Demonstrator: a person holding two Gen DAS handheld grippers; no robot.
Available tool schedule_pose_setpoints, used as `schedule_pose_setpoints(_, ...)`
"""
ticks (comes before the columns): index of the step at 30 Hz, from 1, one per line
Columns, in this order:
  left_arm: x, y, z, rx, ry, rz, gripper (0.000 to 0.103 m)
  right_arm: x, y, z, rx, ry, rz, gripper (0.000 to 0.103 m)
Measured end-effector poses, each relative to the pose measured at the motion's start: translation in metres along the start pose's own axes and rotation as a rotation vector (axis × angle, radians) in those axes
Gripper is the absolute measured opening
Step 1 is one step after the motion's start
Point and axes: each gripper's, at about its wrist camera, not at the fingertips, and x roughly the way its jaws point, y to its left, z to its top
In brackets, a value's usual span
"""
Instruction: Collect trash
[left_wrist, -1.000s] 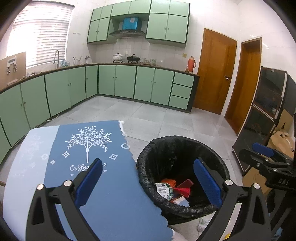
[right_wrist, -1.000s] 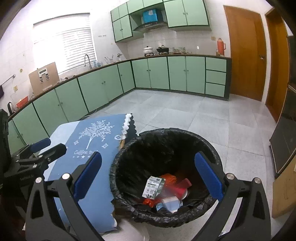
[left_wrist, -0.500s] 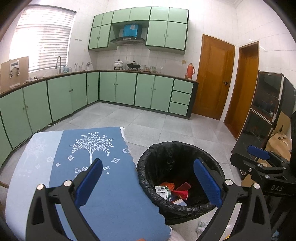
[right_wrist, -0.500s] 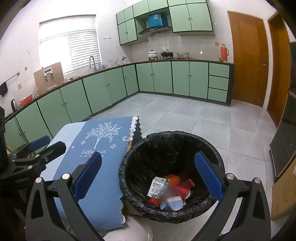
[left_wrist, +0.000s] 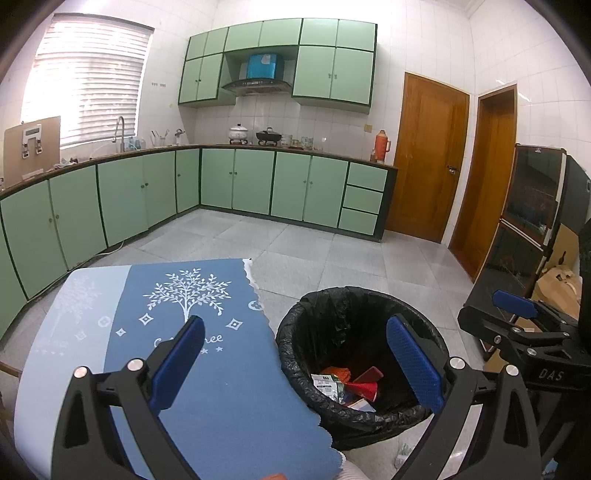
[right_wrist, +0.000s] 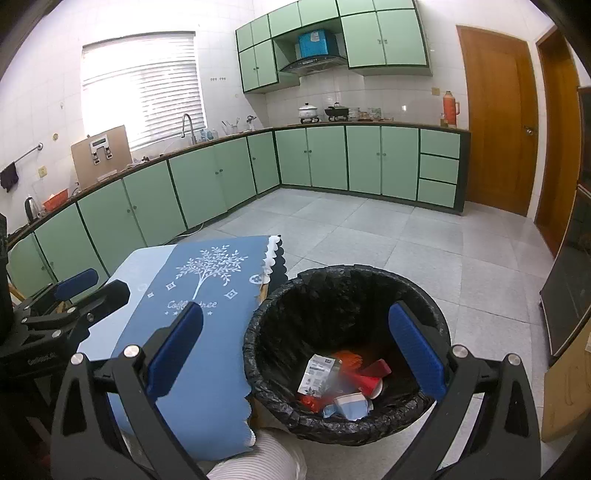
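A round bin with a black liner (left_wrist: 295, 332) (right_wrist: 255, 332) stands on the floor beside the table. Trash (left_wrist: 345, 384) (right_wrist: 340, 380) lies at its bottom: a white printed packet, red and orange wrappers, a crumpled white and blue piece. My left gripper (left_wrist: 295, 365) is open and empty, held above the table edge and the bin. It also shows in the right wrist view (right_wrist: 77, 291). My right gripper (right_wrist: 295, 354) is open and empty above the bin. It also shows in the left wrist view (left_wrist: 517, 314).
The table carries a blue cloth (left_wrist: 207, 369) (right_wrist: 207, 332) printed with a white tree. Green cabinets (left_wrist: 236, 184) line the far walls, two wooden doors (left_wrist: 428, 158) stand at the right. A dark glass cabinet (left_wrist: 532, 229) and cardboard (left_wrist: 557, 284) are at the right.
Both grippers have risen and tilted up, so the bin and table sit lower in view. Both stay open and empty. The trash in the bin has not moved.
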Motion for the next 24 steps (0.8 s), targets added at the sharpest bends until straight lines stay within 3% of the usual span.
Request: schedule_pose_setpoints(24,-0.0079,0.0023,0.0016,-0.006,-0.015,0.011,0.097,-0.0010,0.0092,-0.0017,-0.021,-0.010,0.004,0.098)
